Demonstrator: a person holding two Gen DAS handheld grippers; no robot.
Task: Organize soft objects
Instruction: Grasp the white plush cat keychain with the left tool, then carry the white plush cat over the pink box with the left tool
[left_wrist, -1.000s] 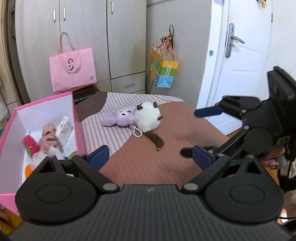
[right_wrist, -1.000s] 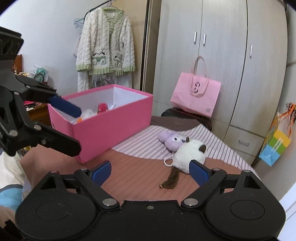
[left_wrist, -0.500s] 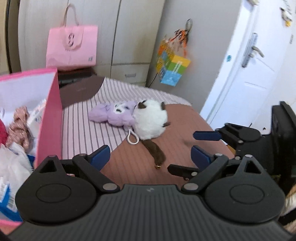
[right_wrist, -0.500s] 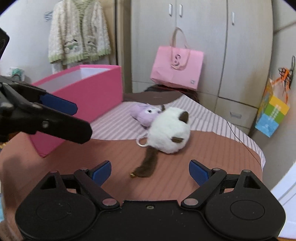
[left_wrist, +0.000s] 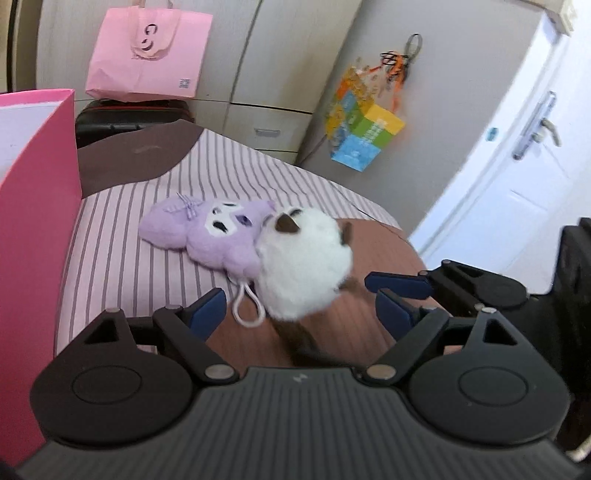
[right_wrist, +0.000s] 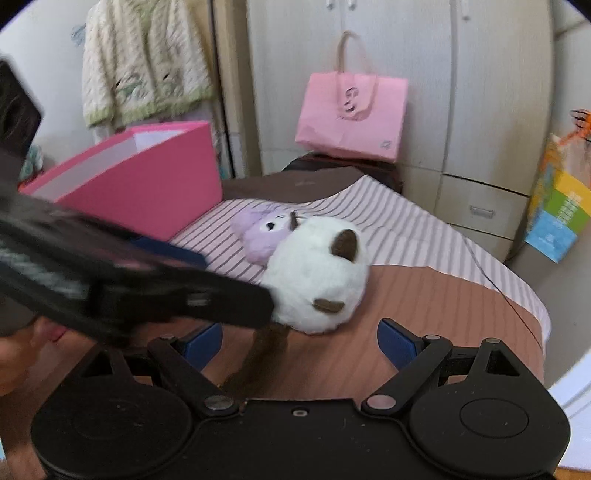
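Observation:
A white plush cat (left_wrist: 303, 266) with brown ears and a brown tail lies on the bed, touching a purple plush (left_wrist: 210, 232) to its left. Both also show in the right wrist view, the white cat (right_wrist: 317, 280) in front of the purple plush (right_wrist: 262, 236). My left gripper (left_wrist: 299, 314) is open, its fingers on either side of the cat's near end. My right gripper (right_wrist: 299, 343) is open just short of the cat, over its tail. The pink box (left_wrist: 37, 206) stands at the left.
A pink paper bag (left_wrist: 147, 51) sits on a dark suitcase by the wardrobe. A colourful bag (left_wrist: 365, 136) hangs on the wall beside a white door (left_wrist: 517, 166). A cardigan (right_wrist: 144, 66) hangs behind the box. The bed edge falls off to the right.
Both grippers have moved in toward the white plush cat, which now looks much larger. The left gripper has swung away from the pink box; its fingers now flank the cat.

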